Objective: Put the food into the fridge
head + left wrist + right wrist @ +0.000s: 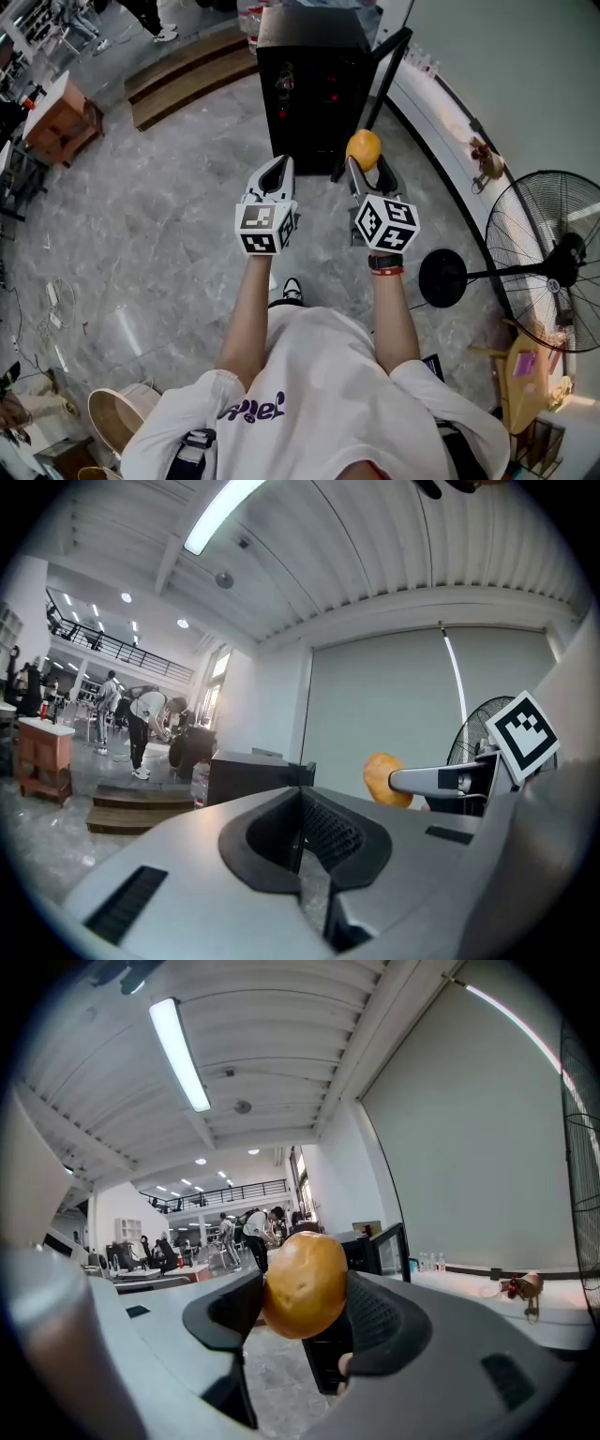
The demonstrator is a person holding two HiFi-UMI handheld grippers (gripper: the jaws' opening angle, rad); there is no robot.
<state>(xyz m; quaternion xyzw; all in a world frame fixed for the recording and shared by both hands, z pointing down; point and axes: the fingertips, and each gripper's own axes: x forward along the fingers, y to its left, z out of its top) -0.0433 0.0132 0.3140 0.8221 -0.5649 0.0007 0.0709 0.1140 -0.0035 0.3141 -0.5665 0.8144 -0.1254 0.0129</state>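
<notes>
Right tongs (305,1309) pinch round yellow food (364,148), held level and clear of my body, aimed at fridge (314,89) ahead; door (373,98) already open. Left tongs (301,844) pressed together, empty, spare for door.

A big open workshop hall. Strip light (178,1054) overhead, a railed mezzanine (220,1190), people (255,1232) busy beyond, a pedestal fan (553,262) standing by.

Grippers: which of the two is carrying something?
The right gripper: a round yellow-orange food item sits clamped between its jaws. The left gripper has its jaws shut together on nothing.
</notes>
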